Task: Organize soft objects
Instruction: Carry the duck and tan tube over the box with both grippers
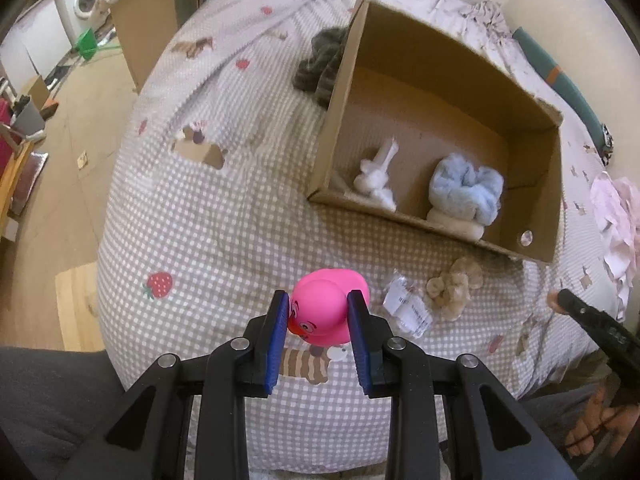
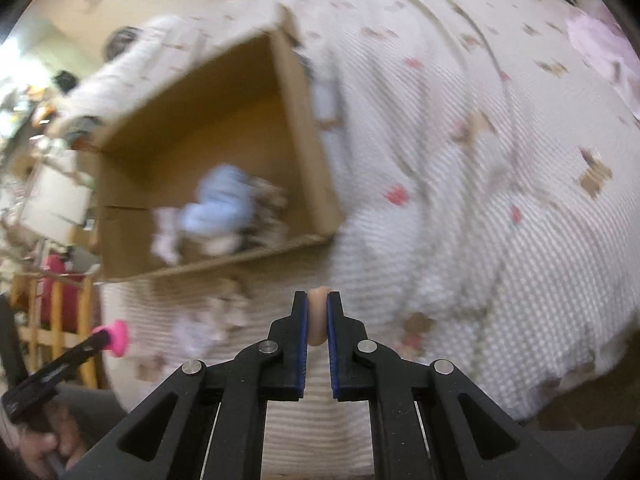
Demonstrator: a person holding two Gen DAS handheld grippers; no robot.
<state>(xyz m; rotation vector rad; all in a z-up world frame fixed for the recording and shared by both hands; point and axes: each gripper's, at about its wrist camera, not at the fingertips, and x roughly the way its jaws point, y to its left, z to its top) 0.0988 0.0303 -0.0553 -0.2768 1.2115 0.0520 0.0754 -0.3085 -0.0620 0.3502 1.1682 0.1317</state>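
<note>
Left claw has my pink rubber duck pinched between its blue pads, above the bed's near edge. Farther back, I see the cardboard box holding a white plush and blue fluffy bundle. Right claw is nearly closed, squeezing a small beige soft piece.

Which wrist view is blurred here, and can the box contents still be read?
Right wrist: heavy motion smear; cardboard box contents are only blue and white blobs, while the right gripper stays sharp. Left wrist: crisp; pink duck in the left gripper and blue fluffy item are clear, with fisheye bending at edges.
</note>
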